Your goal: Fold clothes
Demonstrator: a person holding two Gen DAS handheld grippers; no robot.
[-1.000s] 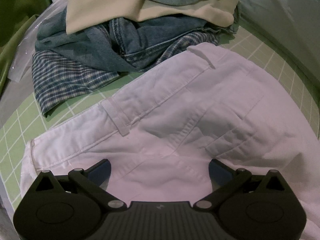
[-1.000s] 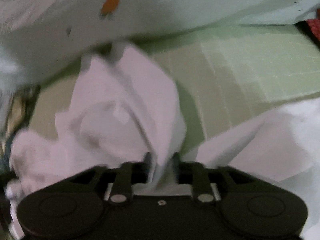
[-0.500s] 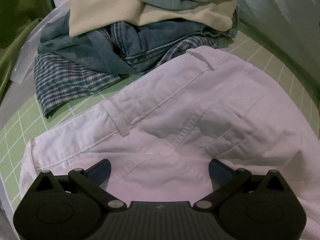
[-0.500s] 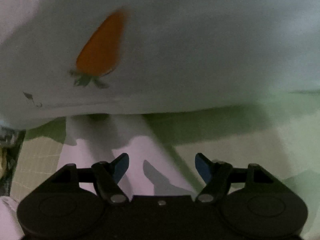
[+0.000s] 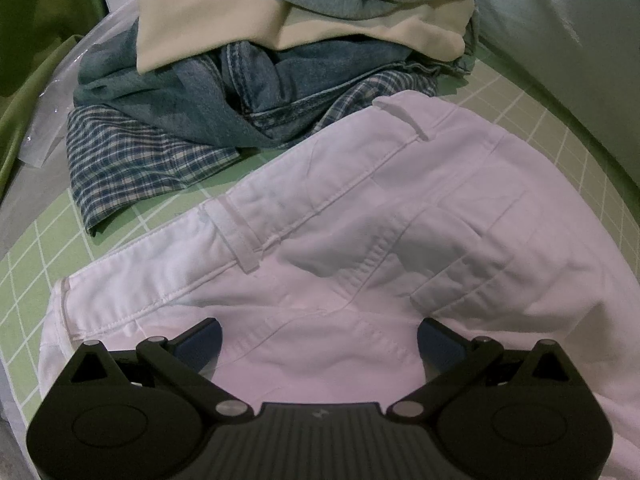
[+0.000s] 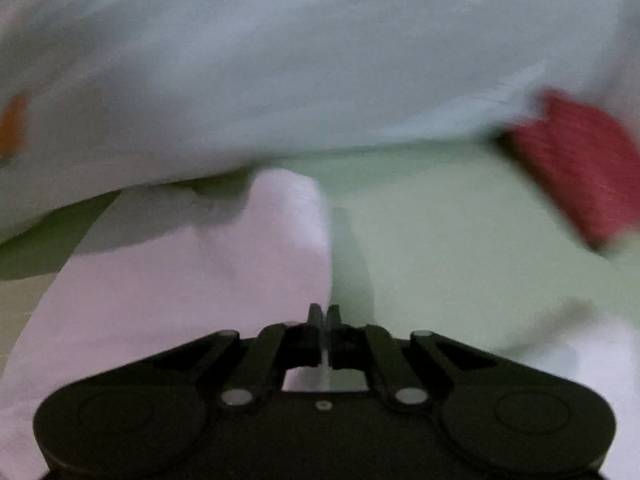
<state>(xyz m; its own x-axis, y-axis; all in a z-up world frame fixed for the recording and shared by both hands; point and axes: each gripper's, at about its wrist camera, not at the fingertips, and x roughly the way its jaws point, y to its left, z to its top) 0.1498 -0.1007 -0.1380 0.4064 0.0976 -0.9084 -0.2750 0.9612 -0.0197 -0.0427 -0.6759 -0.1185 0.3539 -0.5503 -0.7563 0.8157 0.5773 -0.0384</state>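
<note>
A: Where are the white cotton trousers (image 5: 360,232)?

B: They lie spread on the green grid-lined cutting mat (image 5: 36,256), waistband toward the pile of folded clothes (image 5: 256,80), which sits on the mat's far side. A checked blue shirt is at the bottom of that pile, denim above it, then a cream piece and a grey one on top.

A: And the left gripper (image 5: 320,344)?

B: It hangs just over the seat of the trousers, at the near side of the mat. Its blue-padded fingers (image 5: 200,340) stand wide apart with nothing between them.

A: The right gripper (image 6: 324,316)?

B: Its fingers are pressed together. A thin pale strip shows in the slit, but the right wrist view is blurred, so whether cloth is pinched there cannot be told. A trouser leg (image 6: 208,272) lies on the mat just left of the fingertips.

A: Anything else by the mat?

B: A pale light-blue sheet (image 6: 320,60) bearing an orange carrot print (image 6: 12,124) rises along its far edge, and a red knitted cloth (image 6: 580,160) lies at its far right.
</note>
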